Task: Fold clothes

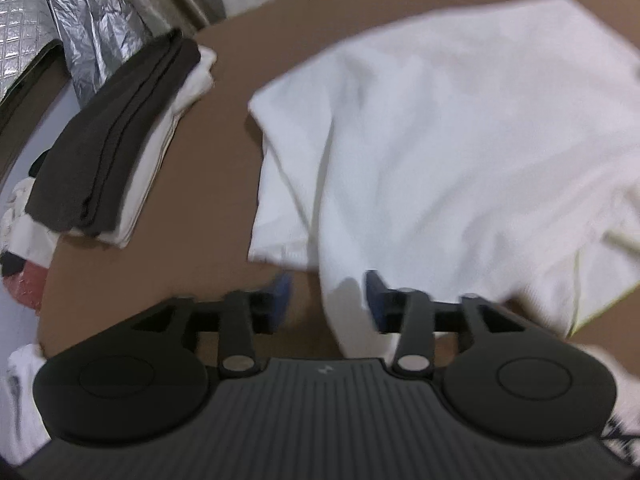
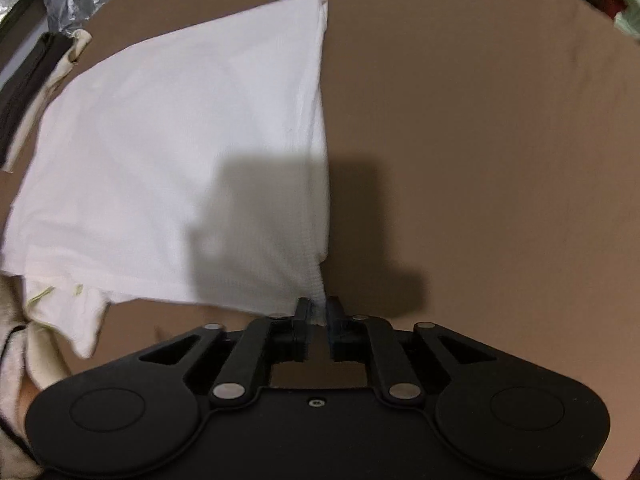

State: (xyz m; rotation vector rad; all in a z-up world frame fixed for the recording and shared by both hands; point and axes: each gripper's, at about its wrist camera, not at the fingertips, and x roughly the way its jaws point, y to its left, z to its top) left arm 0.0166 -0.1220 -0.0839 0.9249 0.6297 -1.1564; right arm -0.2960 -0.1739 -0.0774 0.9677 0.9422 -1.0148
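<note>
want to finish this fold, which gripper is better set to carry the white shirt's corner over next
Right, probably. The right gripper is already shut on the near corner of the white shirt. The left gripper is open, with shirt fabric between its fingers but not clamped.

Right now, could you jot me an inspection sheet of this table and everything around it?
Surface: brown table, bare on the right half.
Job's things: white shirt spread out, partly folded.
Clutter: folded stack, dark garment on top, at the table's left edge.
Grippers: left tongs open, shirt fabric between the fingers; right tongs shut on the shirt's near corner.
Cables: nothing seen.
Surroundings: silver crinkled sheeting beyond the table; loose clothes left of it.
</note>
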